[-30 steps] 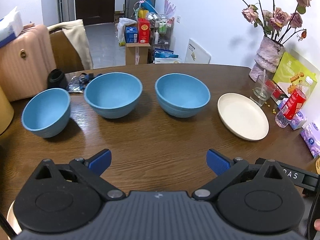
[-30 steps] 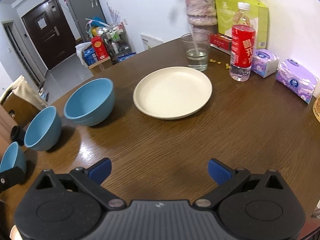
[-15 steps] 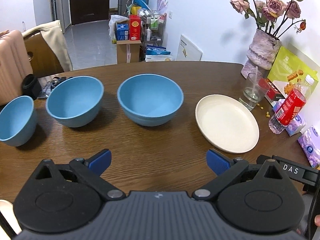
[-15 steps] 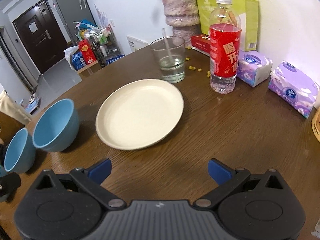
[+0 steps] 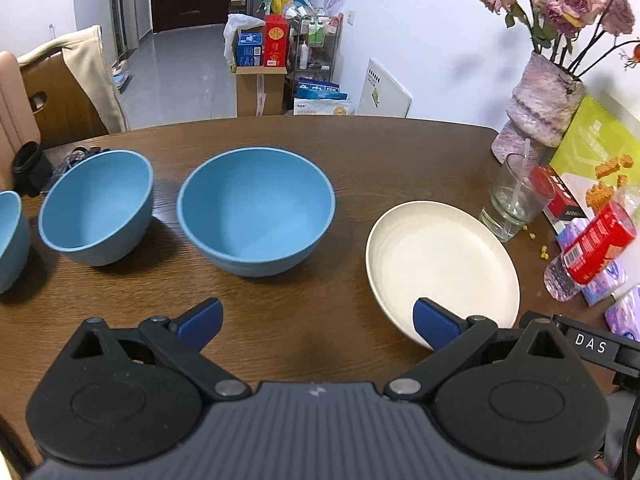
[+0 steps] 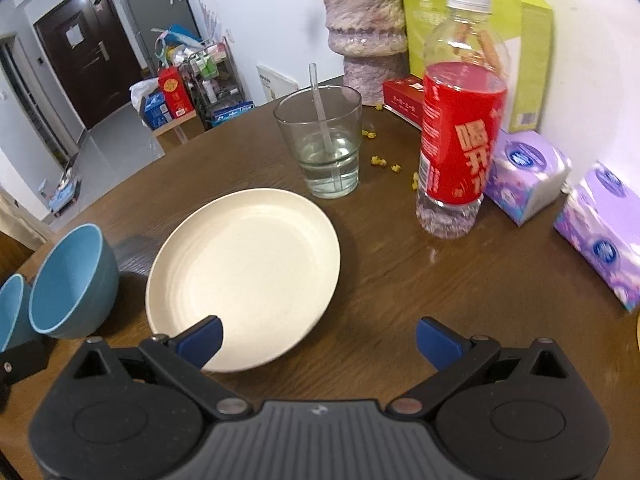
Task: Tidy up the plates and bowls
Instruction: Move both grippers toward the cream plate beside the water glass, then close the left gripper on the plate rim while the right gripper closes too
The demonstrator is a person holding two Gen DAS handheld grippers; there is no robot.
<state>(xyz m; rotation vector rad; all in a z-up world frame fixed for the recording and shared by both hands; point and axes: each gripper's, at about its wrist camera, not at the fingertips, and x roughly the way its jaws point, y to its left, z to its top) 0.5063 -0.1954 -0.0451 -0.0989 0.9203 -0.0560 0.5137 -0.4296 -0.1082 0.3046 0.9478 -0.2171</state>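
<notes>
A cream plate [image 5: 440,256] lies on the brown table, right of three blue bowls: one next to it [image 5: 256,210], a middle one [image 5: 98,204] and one cut off at the left edge [image 5: 10,236]. My left gripper [image 5: 316,320] is open and empty, in front of the nearest bowl and the plate's near rim. In the right wrist view the plate [image 6: 244,268] lies just ahead, with two bowls [image 6: 72,280] at left. My right gripper [image 6: 318,340] is open and empty; its left fingertip [image 6: 202,338] overlaps the plate's near rim.
A glass of water with a straw [image 6: 320,144], a red-labelled bottle [image 6: 458,120], purple tissue packs [image 6: 524,176], a vase [image 6: 362,20], a green bag and a red box stand right of and behind the plate. A chair [image 5: 68,84] stands at the far left.
Both grippers have moved right and closer to the plate. The bowls have slid left in both views; the plate, glass and bottle loom larger. Both stay open.
</notes>
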